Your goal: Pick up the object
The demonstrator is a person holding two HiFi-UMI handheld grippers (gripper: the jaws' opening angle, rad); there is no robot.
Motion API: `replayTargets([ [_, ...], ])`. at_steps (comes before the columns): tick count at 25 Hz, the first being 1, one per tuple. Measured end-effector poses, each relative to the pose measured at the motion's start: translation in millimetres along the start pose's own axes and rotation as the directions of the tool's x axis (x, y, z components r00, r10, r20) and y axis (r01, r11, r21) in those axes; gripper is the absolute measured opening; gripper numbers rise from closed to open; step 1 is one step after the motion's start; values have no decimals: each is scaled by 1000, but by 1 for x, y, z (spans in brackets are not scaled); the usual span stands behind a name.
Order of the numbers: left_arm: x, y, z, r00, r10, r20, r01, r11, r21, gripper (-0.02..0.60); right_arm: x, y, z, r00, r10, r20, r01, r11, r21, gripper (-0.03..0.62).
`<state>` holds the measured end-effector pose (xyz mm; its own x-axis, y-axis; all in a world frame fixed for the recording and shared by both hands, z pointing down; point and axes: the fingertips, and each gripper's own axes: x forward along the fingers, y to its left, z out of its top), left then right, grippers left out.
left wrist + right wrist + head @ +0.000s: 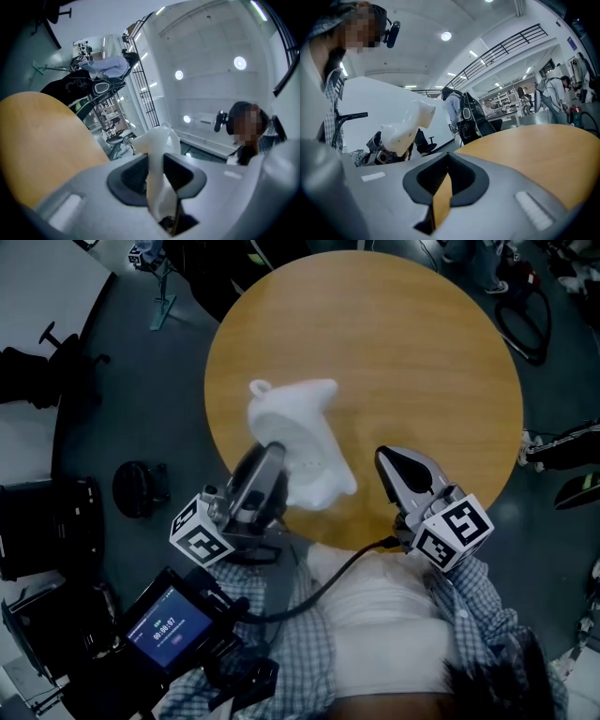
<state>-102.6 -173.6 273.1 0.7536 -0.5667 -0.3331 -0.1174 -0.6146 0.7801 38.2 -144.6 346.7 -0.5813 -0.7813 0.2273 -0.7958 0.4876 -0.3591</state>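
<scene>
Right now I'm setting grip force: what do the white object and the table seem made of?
The white object: probably plastic, matte, uniformly white with soft rounded contours. The table: wood or wood-look laminate, satin; warm brown with faint grain.

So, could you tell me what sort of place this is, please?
Probably a large open lab or workshop hall: a round wooden table, a black office chair, an upper-level railing, and a person standing among cluttered benches behind.
</scene>
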Motion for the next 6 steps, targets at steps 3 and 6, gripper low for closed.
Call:
replayTargets([
  [3, -3, -3, -5, 1000, -1, -3, 1, 1000, 1, 104, -4, 2, -5, 1000, 5, -2, -5, 1000, 2, 5],
  [6, -4, 0, -5, 1000, -3, -7, 3, 1000, 0, 104, 0, 2, -7, 1000, 11, -6, -11, 1000, 3, 5],
])
